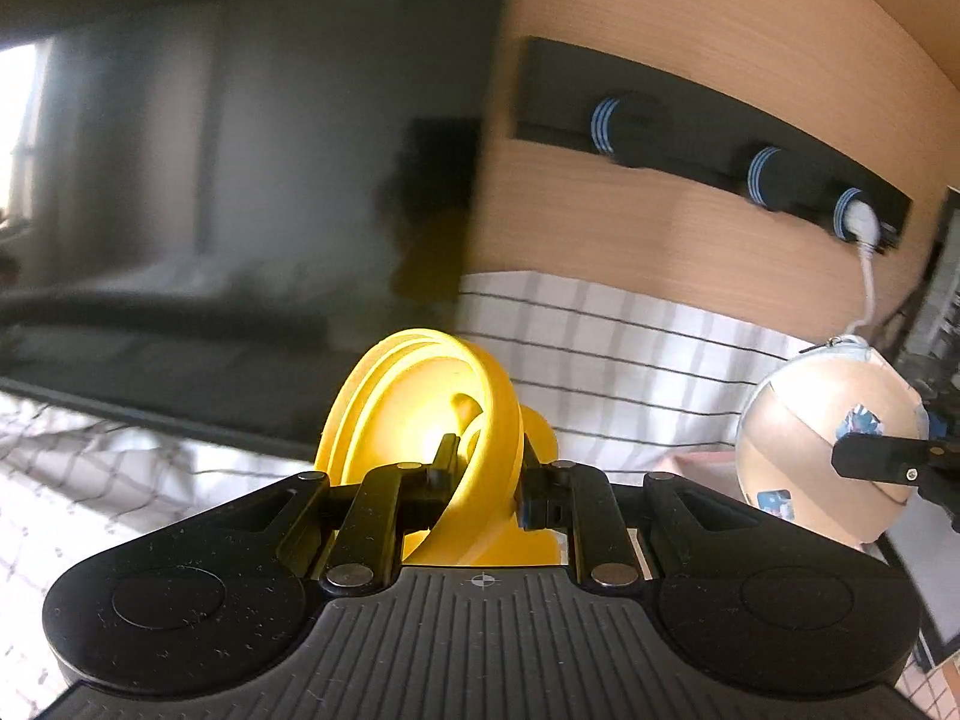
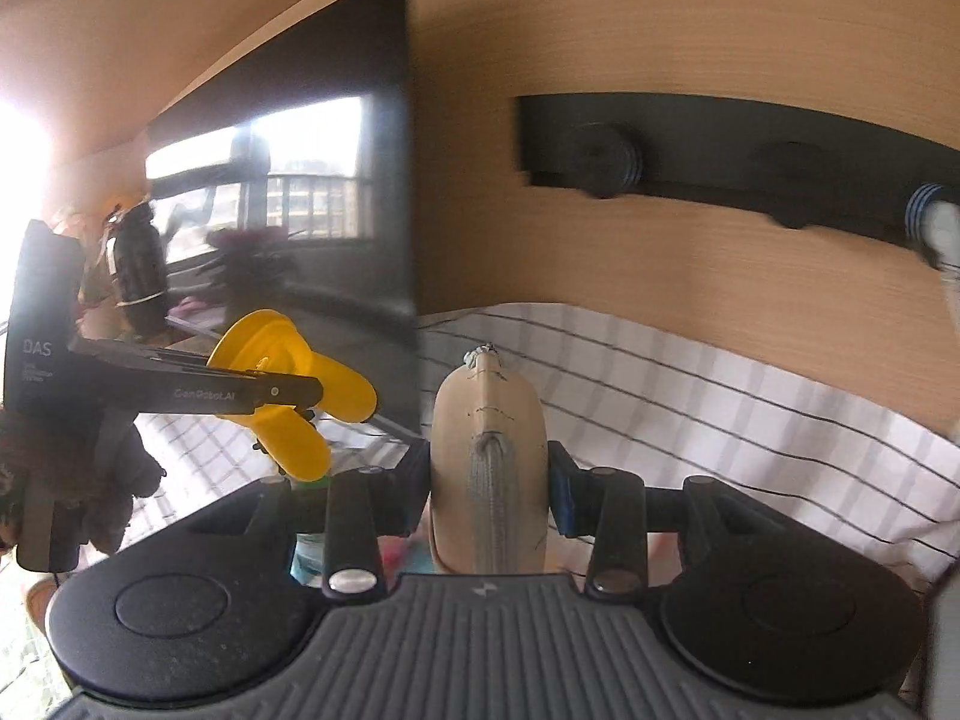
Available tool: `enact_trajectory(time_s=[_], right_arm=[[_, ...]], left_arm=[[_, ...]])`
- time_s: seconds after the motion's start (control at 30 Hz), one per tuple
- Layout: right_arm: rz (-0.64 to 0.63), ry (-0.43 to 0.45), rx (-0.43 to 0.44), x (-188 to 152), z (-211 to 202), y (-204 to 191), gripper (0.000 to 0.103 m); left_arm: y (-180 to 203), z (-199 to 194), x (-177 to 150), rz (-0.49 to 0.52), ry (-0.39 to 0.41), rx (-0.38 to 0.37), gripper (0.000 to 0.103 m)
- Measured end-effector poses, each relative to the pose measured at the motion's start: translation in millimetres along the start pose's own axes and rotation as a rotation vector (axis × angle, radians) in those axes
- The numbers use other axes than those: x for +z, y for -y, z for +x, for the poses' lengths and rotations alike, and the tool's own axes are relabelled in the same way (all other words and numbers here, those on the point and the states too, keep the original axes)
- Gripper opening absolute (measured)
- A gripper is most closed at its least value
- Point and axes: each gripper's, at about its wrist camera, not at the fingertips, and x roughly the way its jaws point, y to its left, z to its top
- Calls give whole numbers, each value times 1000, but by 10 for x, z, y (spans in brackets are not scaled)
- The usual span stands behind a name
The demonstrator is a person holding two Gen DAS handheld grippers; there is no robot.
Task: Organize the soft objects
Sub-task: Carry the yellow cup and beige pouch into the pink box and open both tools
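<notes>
Yellow rubber toy (image 1: 420, 420), beige pouch (image 2: 489, 468), both aloft

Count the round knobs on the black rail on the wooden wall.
3. In the left wrist view, one sits at the rail's left end, one in the middle, and one at the right end with a white plug on it.

left gripper (image 1: 480, 480): black, ribbed grey housing; right gripper (image 2: 489, 480): blue-padded fingers (image 2: 565, 495)
</notes>
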Motion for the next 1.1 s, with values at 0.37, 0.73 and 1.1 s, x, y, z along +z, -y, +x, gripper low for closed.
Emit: enact_trajectory(time_s=[0.37, 0.73, 1.1], right_arm=[[69, 76, -156, -239, -484, 915, 39], [308, 86, -226, -693, -556, 1630, 39], [337, 11, -221, -957, -150, 1818, 39]], left_arm=[[1269, 510, 93, 90, -59, -134, 20], [2297, 1467, -390, 112, -393, -368, 21], [2256, 1592, -522, 40, -257, -233, 30]])
